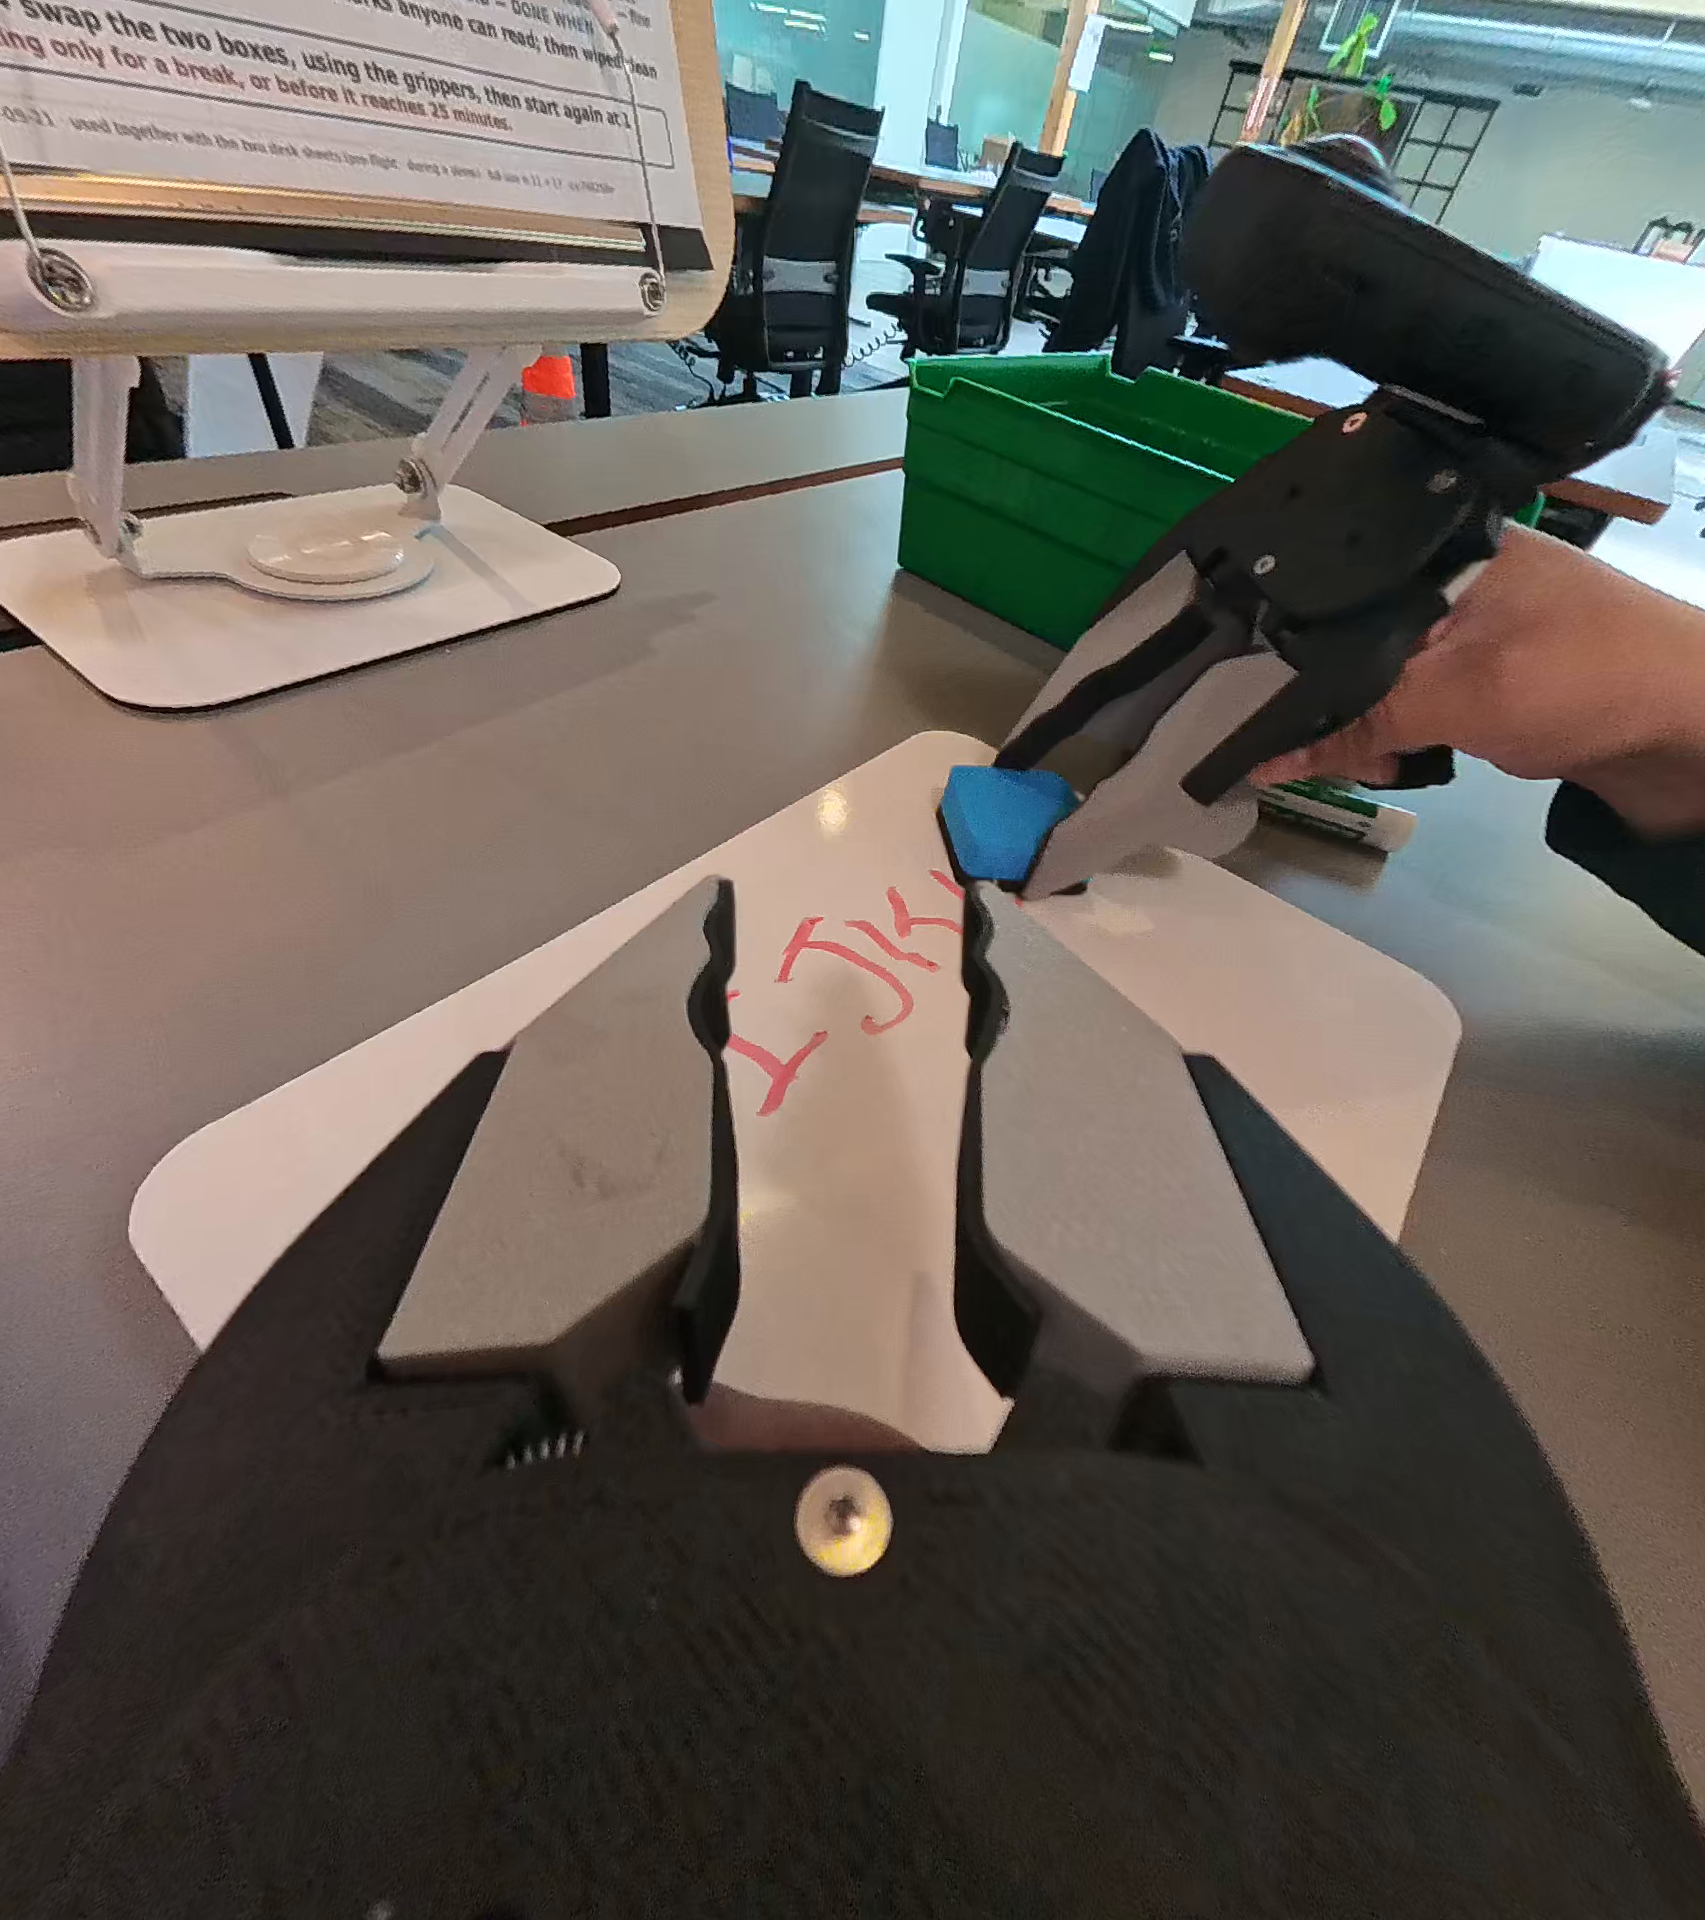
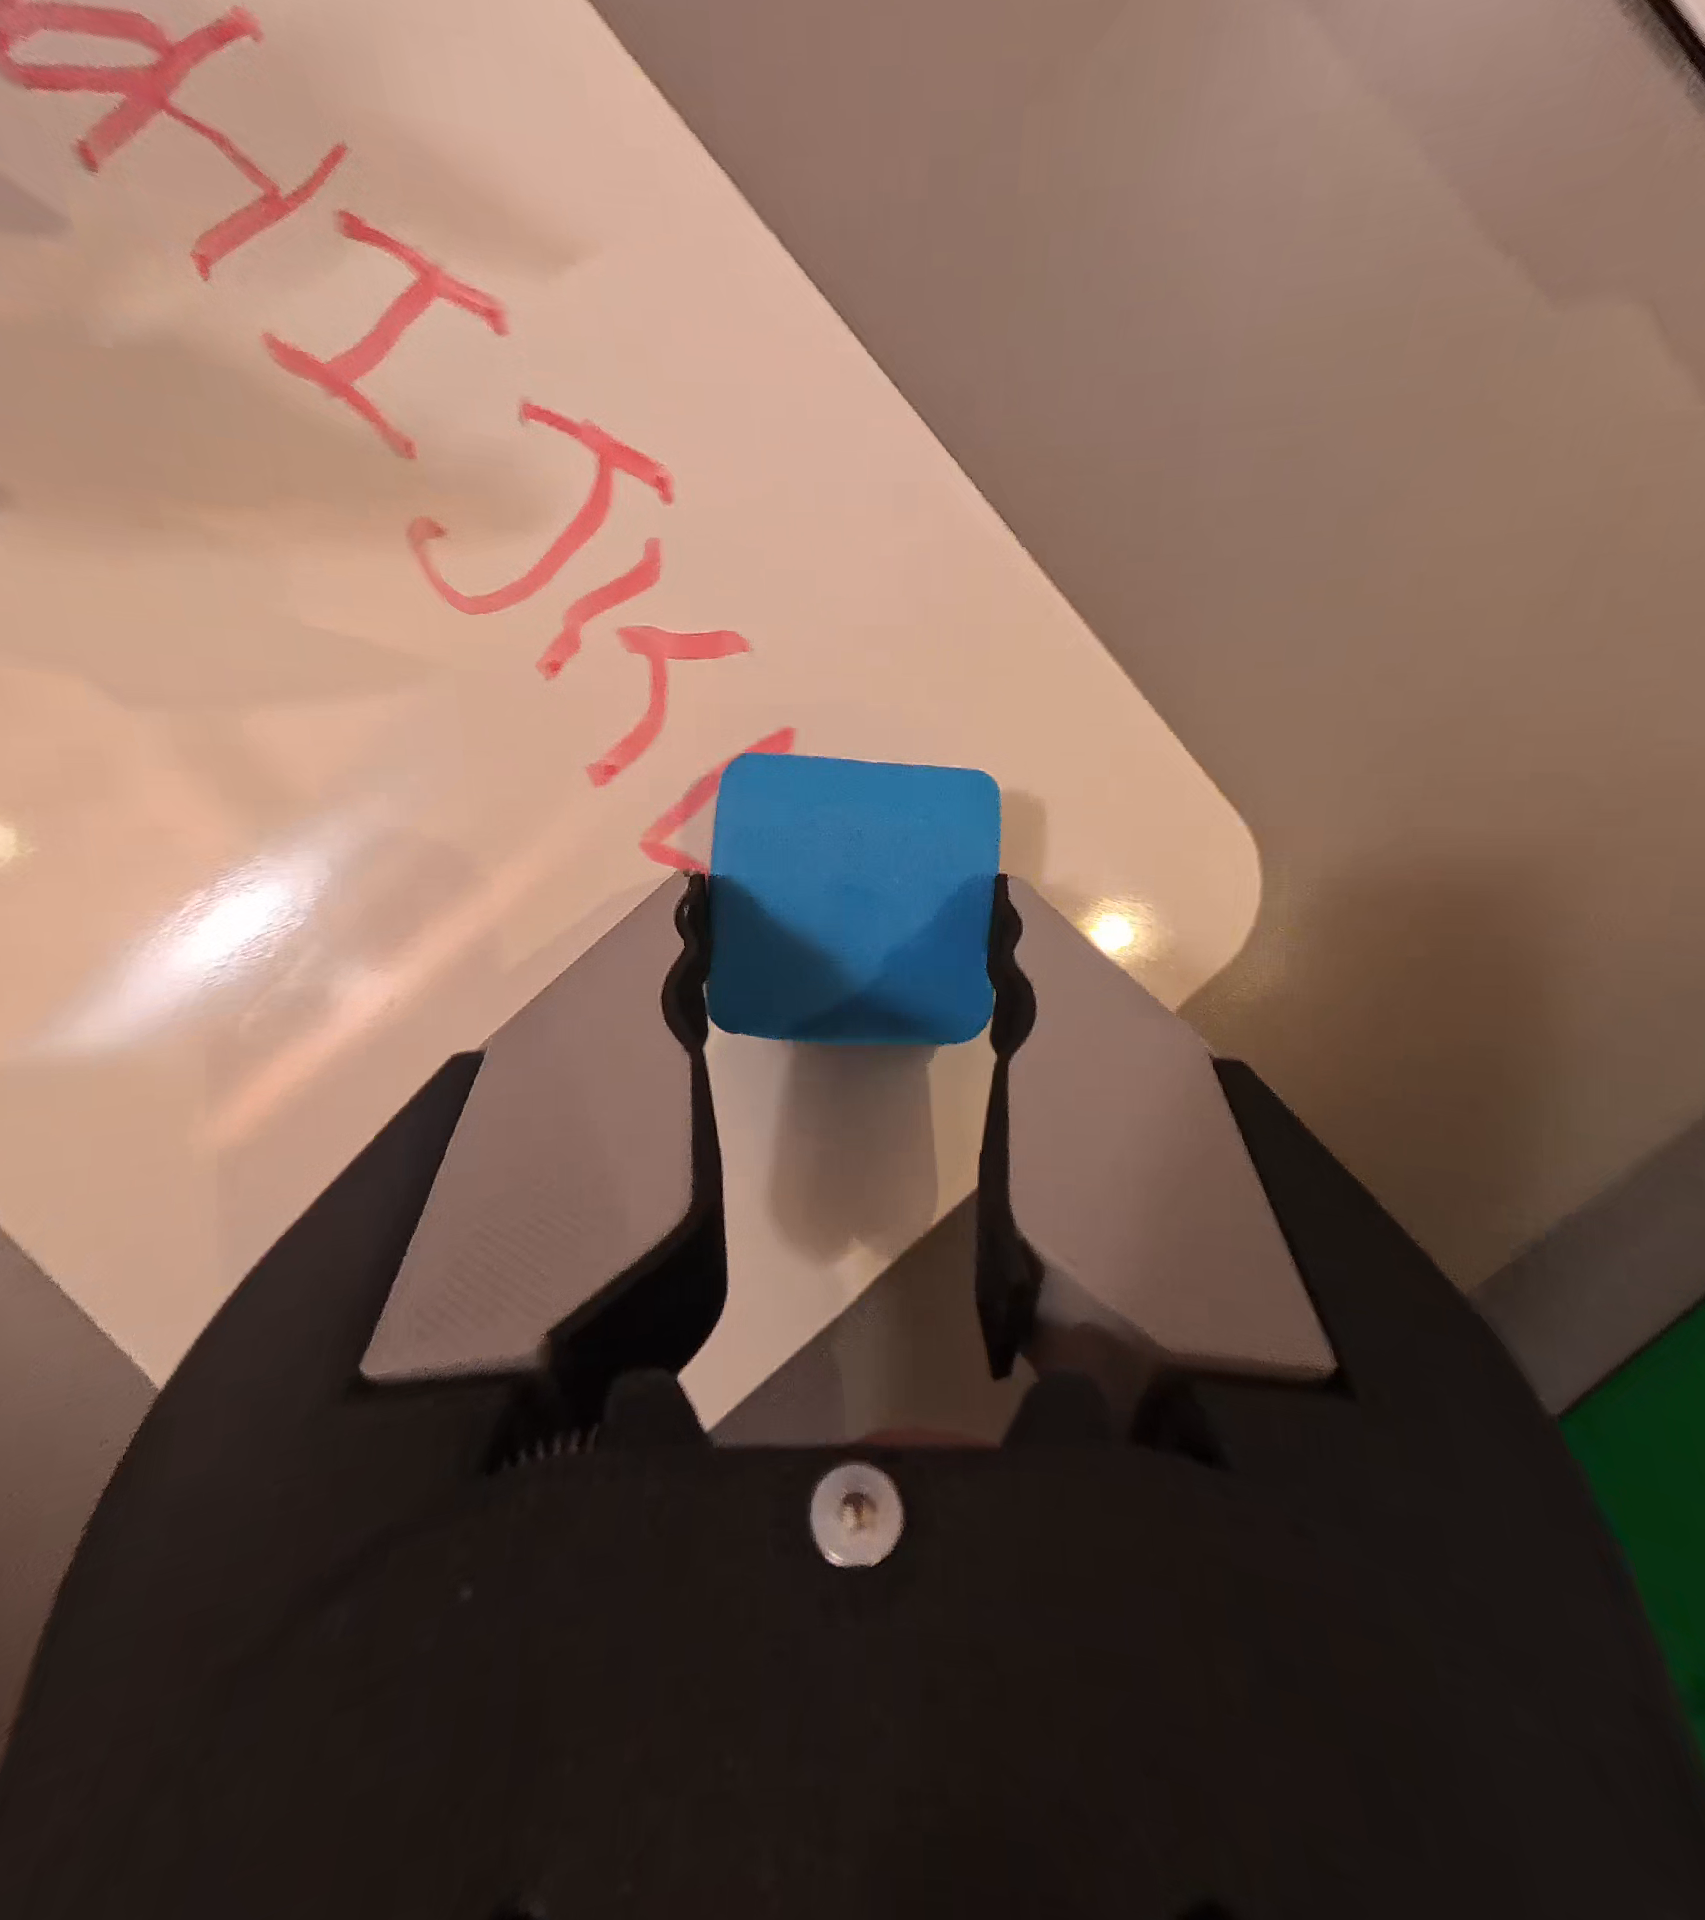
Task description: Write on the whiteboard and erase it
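- Lying flat on the grey table (image 1: 412, 883), the white whiteboard (image 1: 1243, 1018) carries a row of red handwritten marks (image 2: 474, 499) running across its surface.
- Pinching a blue eraser block (image 2: 853, 904), the right gripper (image 2: 848, 914) has its two fingers closed against the block's sides near the tips.
- Resting at the end of the red marks nearest the board's rounded corner, the eraser covers part of the last stroke; in the left wrist view its underside looks to be on the board, though contact is hard to confirm.
- A person's hand (image 1: 1554, 686) grips the handle of the right gripper, which slants down toward the board.
- The left gripper (image 1: 843, 935) hovers low over the whiteboard with its fingers parted and nothing between them; the red marks show through the gap.
- A marker with a green label (image 1: 1336, 816) lies on the table just behind the right gripper.
- A green plastic bin (image 1: 1014, 499) sits beyond the board, and a white document stand (image 1: 308, 592) holding a printed sheet stands at the far left.
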Demonstrator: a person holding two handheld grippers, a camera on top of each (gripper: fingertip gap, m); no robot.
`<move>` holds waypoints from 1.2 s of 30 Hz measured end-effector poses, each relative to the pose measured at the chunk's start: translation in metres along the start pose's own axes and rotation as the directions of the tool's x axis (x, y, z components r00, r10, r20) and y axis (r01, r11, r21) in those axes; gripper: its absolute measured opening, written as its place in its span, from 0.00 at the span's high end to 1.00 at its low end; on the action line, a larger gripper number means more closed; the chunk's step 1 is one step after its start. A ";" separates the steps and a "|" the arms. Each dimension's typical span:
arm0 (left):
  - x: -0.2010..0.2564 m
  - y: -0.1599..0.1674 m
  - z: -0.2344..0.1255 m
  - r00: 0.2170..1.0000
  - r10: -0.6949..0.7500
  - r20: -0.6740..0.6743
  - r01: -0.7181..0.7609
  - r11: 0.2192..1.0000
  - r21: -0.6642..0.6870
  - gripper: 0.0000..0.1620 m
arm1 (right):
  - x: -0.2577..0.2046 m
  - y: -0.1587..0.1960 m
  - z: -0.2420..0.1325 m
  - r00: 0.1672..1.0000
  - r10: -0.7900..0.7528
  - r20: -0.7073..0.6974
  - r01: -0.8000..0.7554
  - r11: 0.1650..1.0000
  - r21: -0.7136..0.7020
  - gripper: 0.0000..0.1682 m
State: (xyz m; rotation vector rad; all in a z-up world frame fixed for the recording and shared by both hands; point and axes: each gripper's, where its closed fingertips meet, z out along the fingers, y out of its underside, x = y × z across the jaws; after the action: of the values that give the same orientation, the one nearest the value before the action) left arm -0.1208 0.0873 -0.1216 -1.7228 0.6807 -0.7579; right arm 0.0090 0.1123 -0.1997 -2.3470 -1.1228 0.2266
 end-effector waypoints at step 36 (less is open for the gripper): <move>0.047 0.070 -0.030 0.940 0.171 -0.295 -0.289 0.860 -0.421 1.00 | -0.018 -0.011 0.008 0.998 -0.044 0.038 0.047 0.996 -0.074 0.69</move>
State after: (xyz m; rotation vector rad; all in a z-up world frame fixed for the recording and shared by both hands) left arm -0.1191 0.0153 -0.1757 -1.9346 1.3057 -0.6812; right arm -0.0126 0.1072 -0.2022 -2.3884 -1.2211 0.2155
